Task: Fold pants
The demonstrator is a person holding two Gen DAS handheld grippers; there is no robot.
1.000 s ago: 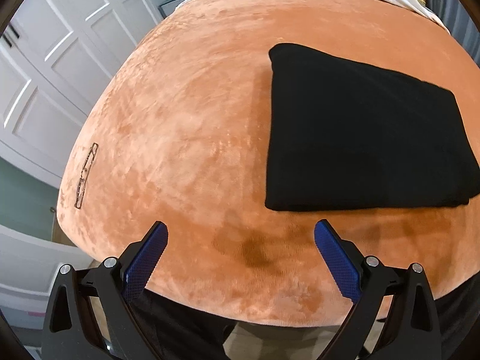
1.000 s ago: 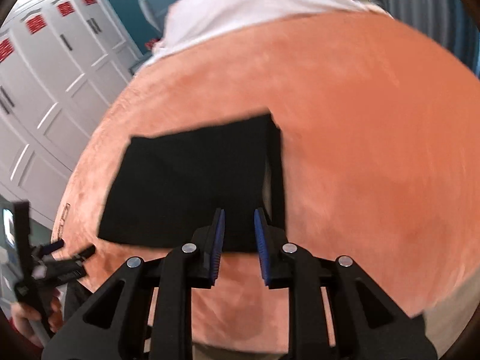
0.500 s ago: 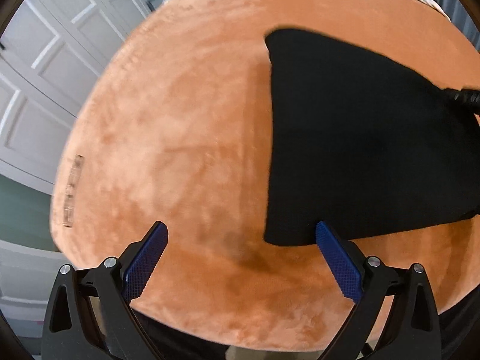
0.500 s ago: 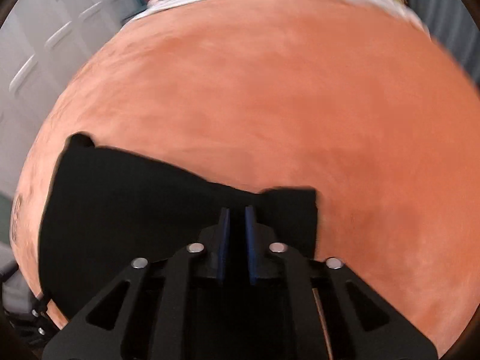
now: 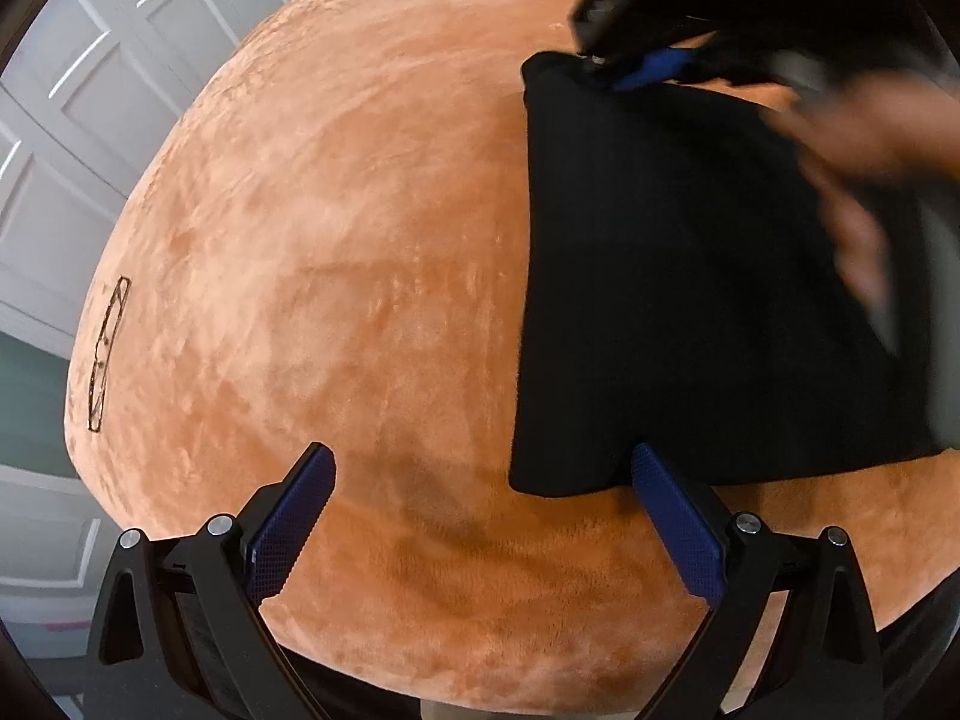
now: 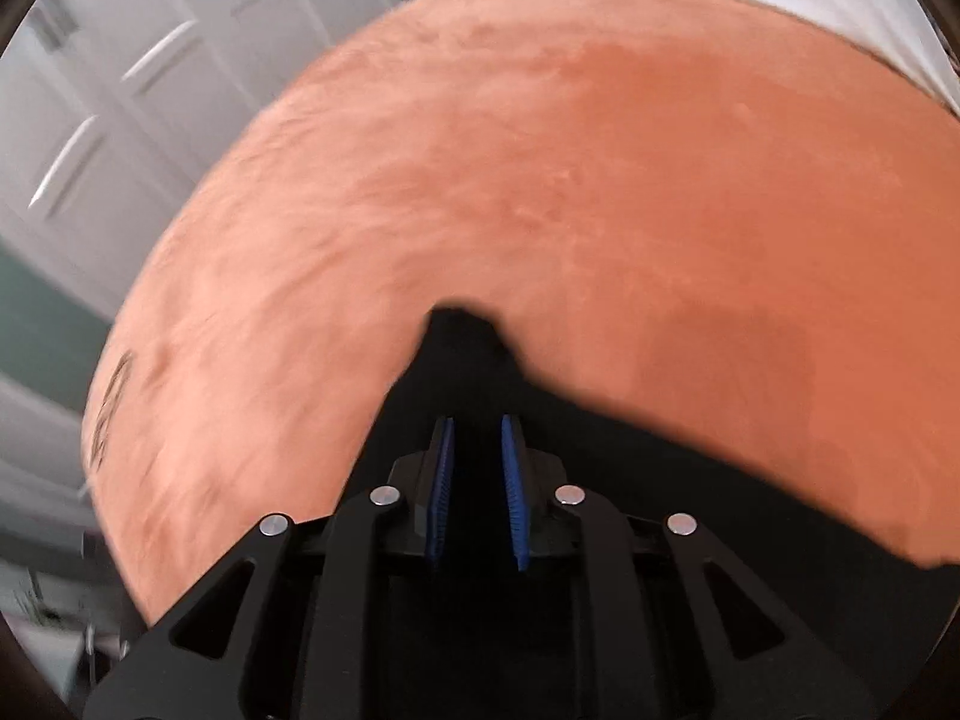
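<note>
Jaws: our left gripper (image 5: 483,519) spread, empty; right gripper (image 6: 477,495) pinching the pants (image 5: 690,276) far corner. Soft, limp, light; we'd grip corners.

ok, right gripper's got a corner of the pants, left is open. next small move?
Probably close the left gripper on the near corner of the pants. Its jaws stand wide open with that corner between its fingertips, while the right gripper pinches the far corner, so both corners could then carry the fold together.
</note>
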